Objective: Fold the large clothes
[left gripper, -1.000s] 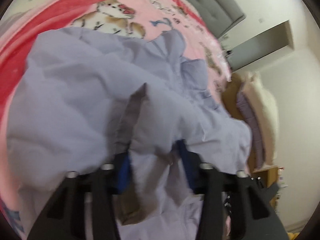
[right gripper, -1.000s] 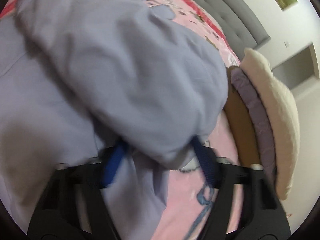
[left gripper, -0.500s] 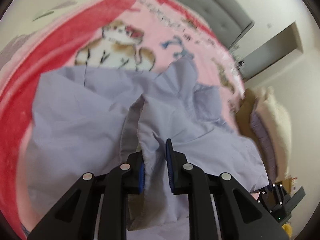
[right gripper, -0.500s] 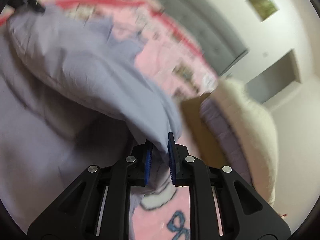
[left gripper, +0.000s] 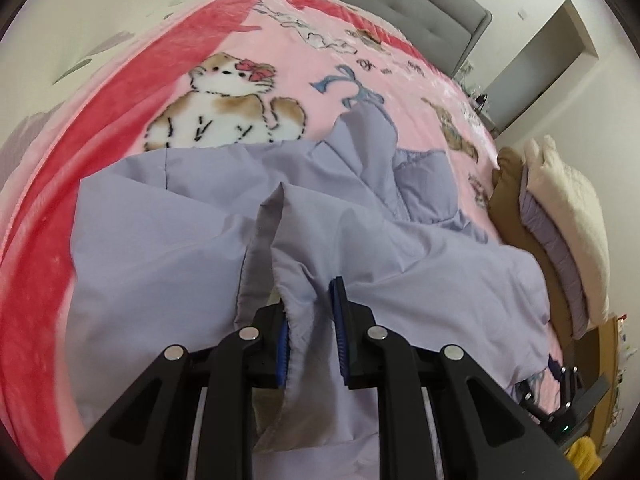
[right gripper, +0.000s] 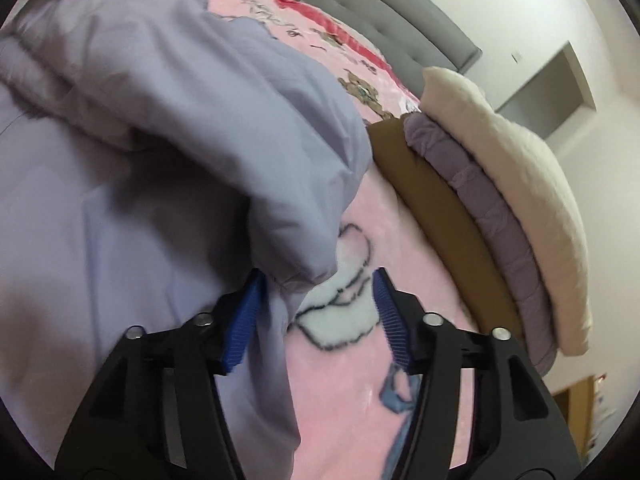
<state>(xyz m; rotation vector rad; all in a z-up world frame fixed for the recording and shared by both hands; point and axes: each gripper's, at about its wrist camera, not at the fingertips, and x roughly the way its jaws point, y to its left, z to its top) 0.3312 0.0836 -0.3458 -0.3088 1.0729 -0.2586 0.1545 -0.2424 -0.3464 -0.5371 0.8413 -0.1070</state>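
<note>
A large lavender garment (left gripper: 168, 248) lies rumpled on a pink cartoon blanket (left gripper: 224, 80) on a bed. My left gripper (left gripper: 310, 320) has its blue pads pressed on a fold of the garment's edge, and the cloth hangs down between the jaws. In the right wrist view the garment (right gripper: 152, 128) fills the left side, folded over in a thick roll. My right gripper (right gripper: 318, 292) is open, jaws wide apart, with the end of that roll just at the left pad (right gripper: 244, 320). The right gripper also shows low right in the left wrist view (left gripper: 560, 396).
A stack of folded clothes, brown, purple and cream (right gripper: 500, 184), sits on the bed at the right, close to my right gripper. It also shows in the left wrist view (left gripper: 560, 216). A grey headboard (left gripper: 400, 4) and white walls lie beyond.
My right gripper was shut on the garment half a second ago and has opened, letting the fold drop. My left gripper has stayed shut on the edge and lifted back a little.
</note>
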